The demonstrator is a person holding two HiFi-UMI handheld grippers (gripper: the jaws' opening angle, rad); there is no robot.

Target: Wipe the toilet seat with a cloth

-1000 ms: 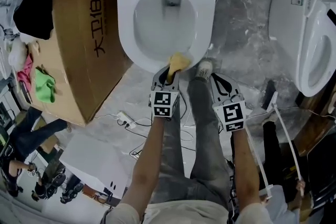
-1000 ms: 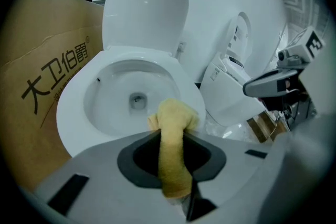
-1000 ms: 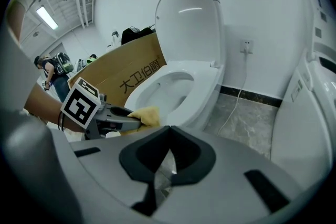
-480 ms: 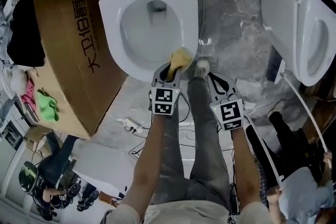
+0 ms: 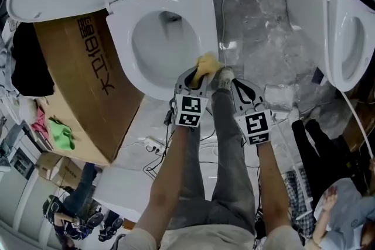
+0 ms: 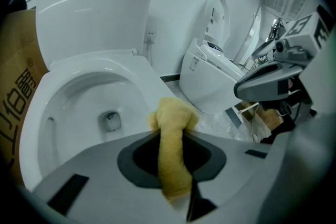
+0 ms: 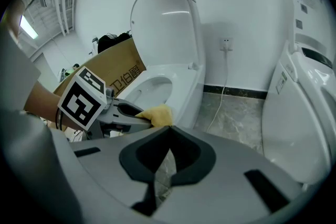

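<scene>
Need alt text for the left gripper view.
The left gripper is shut on a yellow cloth, its bunched end at the near rim of a toilet seat. The lid stands raised behind; a second toilet and the right gripper show at right.

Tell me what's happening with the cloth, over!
Left gripper shut on yellow cloth, at toilet seat front rim. Right gripper shut, empty, beside it. Nothing in the way.

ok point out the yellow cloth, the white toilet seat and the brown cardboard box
yellow cloth (image 6: 172,115), left gripper view, on its bunched end.
white toilet seat (image 5: 123,38), head view, on the ring's left side.
brown cardboard box (image 5: 79,99), head view, on its printed face.
</scene>
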